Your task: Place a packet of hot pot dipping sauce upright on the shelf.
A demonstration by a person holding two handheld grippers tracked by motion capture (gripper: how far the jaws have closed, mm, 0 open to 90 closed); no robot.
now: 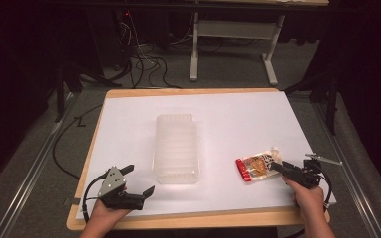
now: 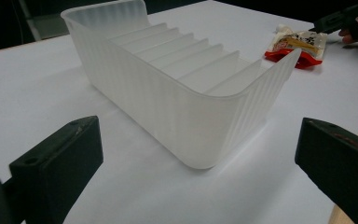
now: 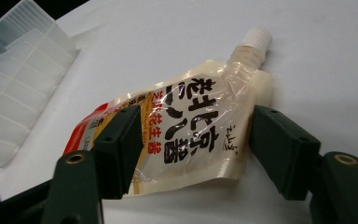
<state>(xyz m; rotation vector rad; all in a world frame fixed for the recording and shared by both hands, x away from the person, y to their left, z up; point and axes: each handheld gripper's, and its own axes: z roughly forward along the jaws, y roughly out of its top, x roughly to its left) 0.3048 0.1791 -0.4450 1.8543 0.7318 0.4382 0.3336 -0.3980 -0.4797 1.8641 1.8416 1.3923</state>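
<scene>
Black, blocky jaws of the right gripper point(image 3: 192, 149) stand on either side of a spouted pouch point(image 3: 182, 126), one at each long edge, spread with a sliver of gap at the right edge; whether the left pad presses the film I cannot tell. The pouch lies flat on the white table point(image 1: 238, 119), to the right of the ribbed tray point(image 1: 175, 148). Its long axis slants across the gripper's line, with the white screw cap at the end away from the tray and the red bottom edge toward it. Its film is glossy and crinkled, cream with black lettering. The tray is translucent frosted plastic, oblong with rounded corners and thin dividers. The left gripper point(image 1: 140, 180), near the tray's left corner, has its jaws spread wide over bare table.
</scene>
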